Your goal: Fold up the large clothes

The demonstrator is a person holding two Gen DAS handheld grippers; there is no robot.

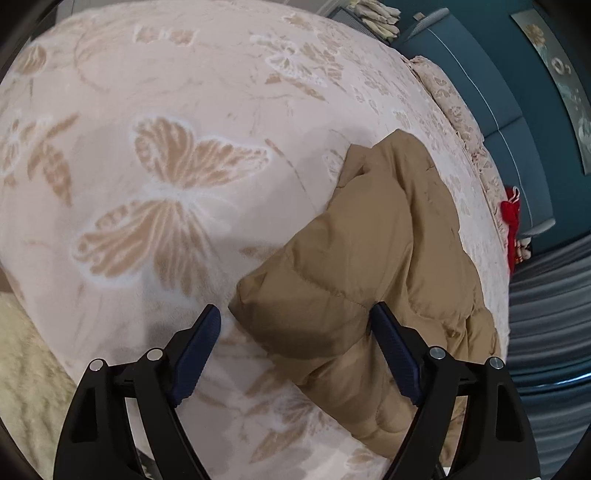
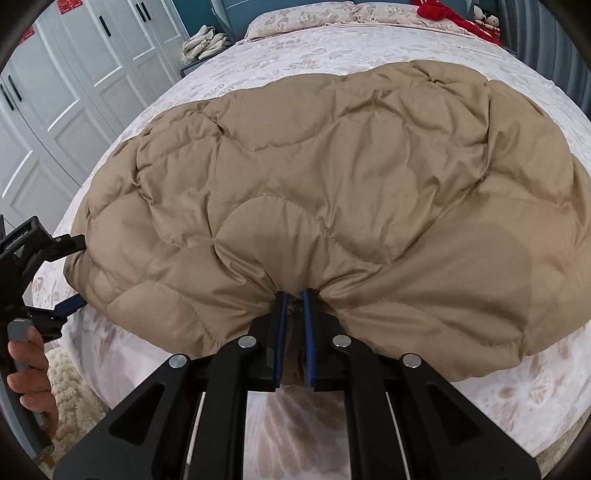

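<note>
a tan quilted coat (image 2: 325,192) lay spread across the near half of a bed (image 2: 369,44) covered with a pale blanket (image 1: 155,110) patterned with beige butterflies. its bulk ran across the bed's width, and its near hem reached close to the bed's near edge.

the right gripper (image 2: 294,295) was at the middle of that near hem, its blue-padded fingers (image 2: 281,332) pressed almost together and pinching a bunched fold of the tan fabric between them; the cloth puckered toward the grip.

the left gripper (image 1: 295,317) was at the coat's left end, near the bed's left edge. its fingers (image 1: 199,354) stood spread wide, with a puffy corner of the coat lying between them; the pads did not press it. in the right wrist view the same gripper (image 2: 74,273) showed at the far left, one finger above and one below the coat's end, with a hand (image 2: 29,373) wrapped around its handle.

at the head of the bed lay a patterned pillow (image 2: 303,18) and something red (image 2: 443,11) in the far right corner. white wardrobe doors (image 2: 74,74) stood beyond the left edge, a teal headboard (image 1: 480,92) behind.
</note>
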